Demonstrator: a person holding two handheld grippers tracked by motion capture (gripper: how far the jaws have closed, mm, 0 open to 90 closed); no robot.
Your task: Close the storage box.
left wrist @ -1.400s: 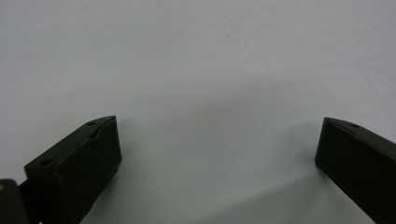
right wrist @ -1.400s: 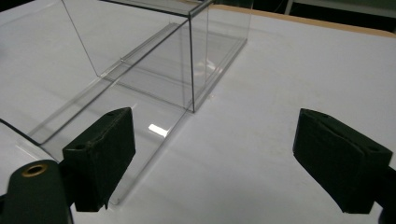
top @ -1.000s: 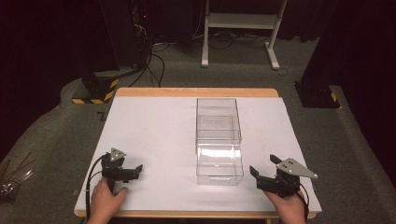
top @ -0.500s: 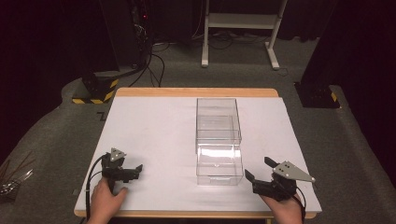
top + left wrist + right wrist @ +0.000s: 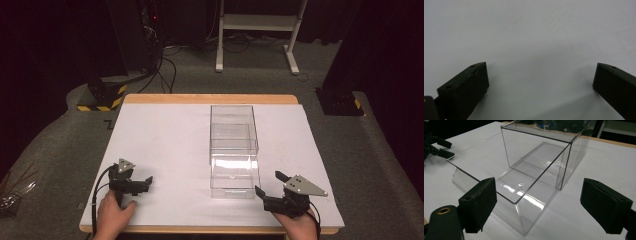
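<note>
Two claws are sitting low at the near edge of the white surface (image 5: 165, 145) in the high view, one in each of my hands. My left claw (image 5: 145, 183) is resting near the left corner, well apart from the clear plastic box (image 5: 233, 150), and my left hand (image 5: 112, 215) is gripping it from below. My right claw (image 5: 267, 186) is pointing up and left, just beside the near right corner of the box, with its jaws spread wide and nothing between them. The box is lying lengthwise in the middle of the surface, its clear drawer (image 5: 235, 175) standing pulled out toward me.

Looking along my left claw (image 5: 540, 82), I am seeing its two black jaws standing wide over bare white surface (image 5: 529, 32), holding nothing.

Looking along my right claw (image 5: 537, 202), I am seeing its jaws gaping wide on either side of the drawer (image 5: 499, 187), not touching it. The drawer is sticking out of the clear plastic box (image 5: 549, 147), open at the top. My left claw (image 5: 437, 148) is showing far off at the upper left.
</note>
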